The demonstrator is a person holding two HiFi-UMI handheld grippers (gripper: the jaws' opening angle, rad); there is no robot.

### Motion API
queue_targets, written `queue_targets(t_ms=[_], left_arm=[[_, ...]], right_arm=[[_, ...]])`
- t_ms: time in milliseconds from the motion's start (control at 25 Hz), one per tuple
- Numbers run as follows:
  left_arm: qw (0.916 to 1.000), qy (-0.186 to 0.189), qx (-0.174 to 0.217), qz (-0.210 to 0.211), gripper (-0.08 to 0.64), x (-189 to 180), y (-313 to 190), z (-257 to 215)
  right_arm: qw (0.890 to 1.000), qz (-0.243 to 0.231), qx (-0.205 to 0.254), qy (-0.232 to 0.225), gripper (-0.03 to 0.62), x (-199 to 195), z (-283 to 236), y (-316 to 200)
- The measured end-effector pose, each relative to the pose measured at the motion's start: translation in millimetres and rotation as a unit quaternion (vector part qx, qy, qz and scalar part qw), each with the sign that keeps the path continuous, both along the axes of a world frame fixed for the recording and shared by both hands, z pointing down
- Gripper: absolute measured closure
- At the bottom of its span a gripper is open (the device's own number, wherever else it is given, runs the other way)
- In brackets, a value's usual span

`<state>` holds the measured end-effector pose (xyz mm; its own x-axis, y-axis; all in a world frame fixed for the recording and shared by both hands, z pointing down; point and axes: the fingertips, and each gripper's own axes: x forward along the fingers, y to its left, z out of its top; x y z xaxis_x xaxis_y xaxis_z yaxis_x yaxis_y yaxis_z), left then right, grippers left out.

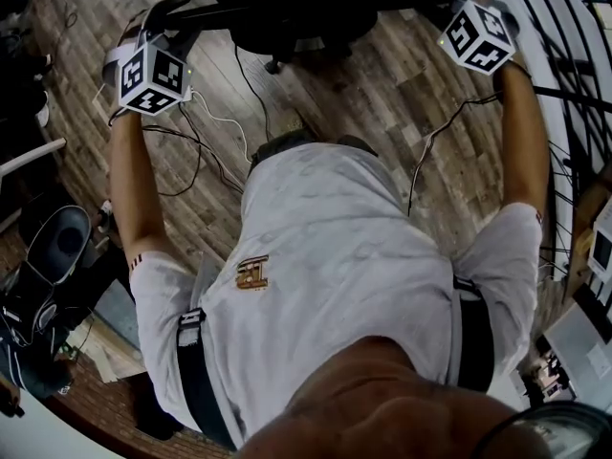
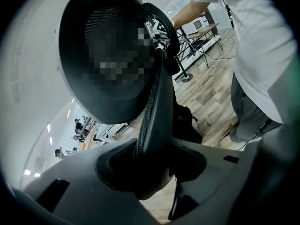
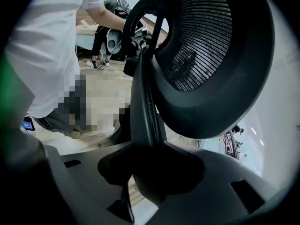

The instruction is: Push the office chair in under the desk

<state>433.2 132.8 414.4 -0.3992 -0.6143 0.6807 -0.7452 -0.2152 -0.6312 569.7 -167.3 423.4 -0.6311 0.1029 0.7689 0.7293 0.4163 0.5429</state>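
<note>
head view: left gripper (image 2: 157,153) and right gripper (image 3: 152,161) are each pinching the back rim (image 2: 158,111) of the office chair (image 1: 287,3), one per side; the chair is lying straight ahead of both.

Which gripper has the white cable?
The left gripper: a white cable loops from it over the floor; the right gripper trails only a black cable.

Office chair (image 1: 296,22) — mostly beyond head view's top edge
</note>
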Motion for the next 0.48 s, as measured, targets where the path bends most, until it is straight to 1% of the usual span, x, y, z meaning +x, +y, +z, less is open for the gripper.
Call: queue_targets(t_ms=[320, 480], left_arm=[[1.0000, -0.004, -0.006, 0.007, 0.357, -62, 5, 0], [0.9999, -0.003, -0.009, 0.013, 0.356, -100, 5, -4]], right_arm=[[1.000, 0.011, 0.026, -0.011, 0.439, -49, 1, 9], [0.999, 0.018, 0.035, -0.012, 0.446, -79, -4, 13]])
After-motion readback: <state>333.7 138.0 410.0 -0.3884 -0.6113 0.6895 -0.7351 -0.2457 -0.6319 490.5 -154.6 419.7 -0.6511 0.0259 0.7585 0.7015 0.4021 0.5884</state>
